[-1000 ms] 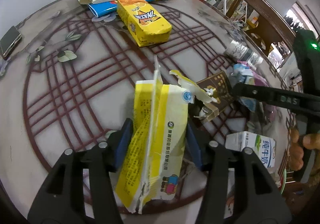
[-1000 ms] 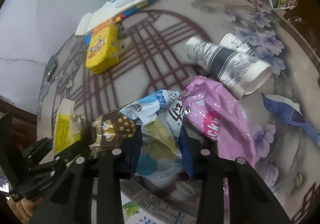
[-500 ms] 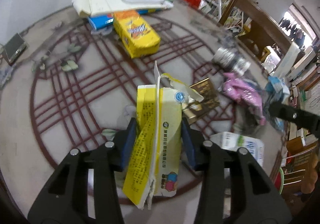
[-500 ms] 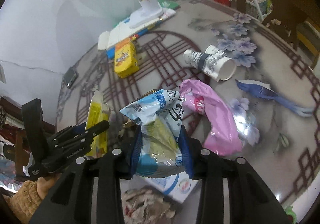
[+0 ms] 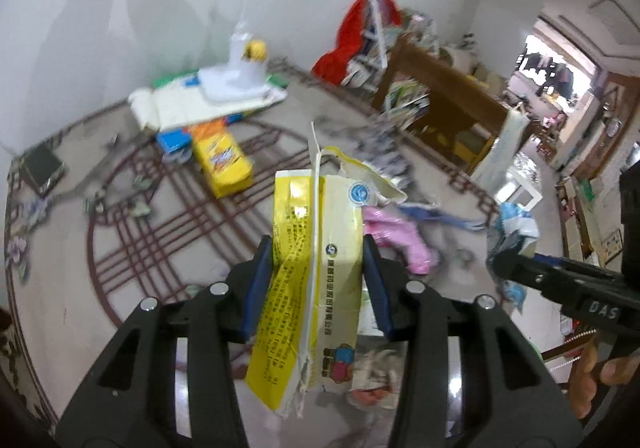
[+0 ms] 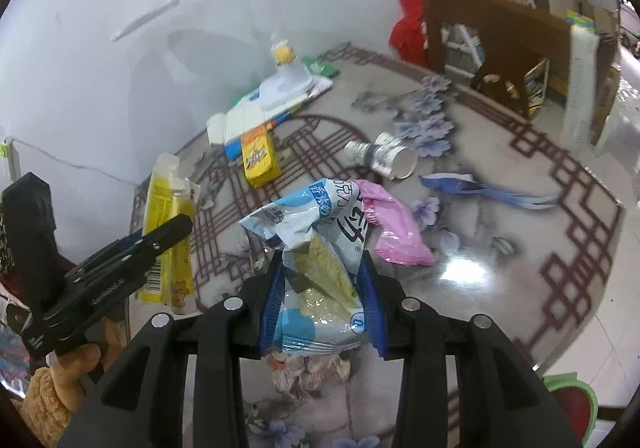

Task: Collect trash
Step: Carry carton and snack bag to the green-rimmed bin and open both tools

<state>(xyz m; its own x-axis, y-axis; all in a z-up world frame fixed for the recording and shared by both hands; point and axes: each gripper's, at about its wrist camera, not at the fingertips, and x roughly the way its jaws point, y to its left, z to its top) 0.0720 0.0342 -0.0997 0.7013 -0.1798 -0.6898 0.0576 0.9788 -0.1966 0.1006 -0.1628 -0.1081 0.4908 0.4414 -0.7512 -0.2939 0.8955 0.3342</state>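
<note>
Trash fills two tongs above a round patterned desk (image 6: 520, 248). Left tongs (image 5: 318, 280) clamp one flattened yellow carton (image 5: 316, 268), torn at its top. Right tongs (image 6: 322, 290) squeeze one crinkled blue foil bag (image 6: 316, 244). Lying on the desk: one glossy pink wrapper (image 6: 396, 228), two nested paper cups (image 6: 380, 156), one yellow box (image 6: 260, 158). Crumpled scraps below the bag are blurred.

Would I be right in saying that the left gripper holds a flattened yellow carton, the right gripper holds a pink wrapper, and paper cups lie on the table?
Not quite: the right gripper holds a blue and white snack bag, as the right wrist view shows. The pink wrapper lies on the table. The left gripper does hold the flattened yellow carton, and the paper cups lie on the table.
</note>
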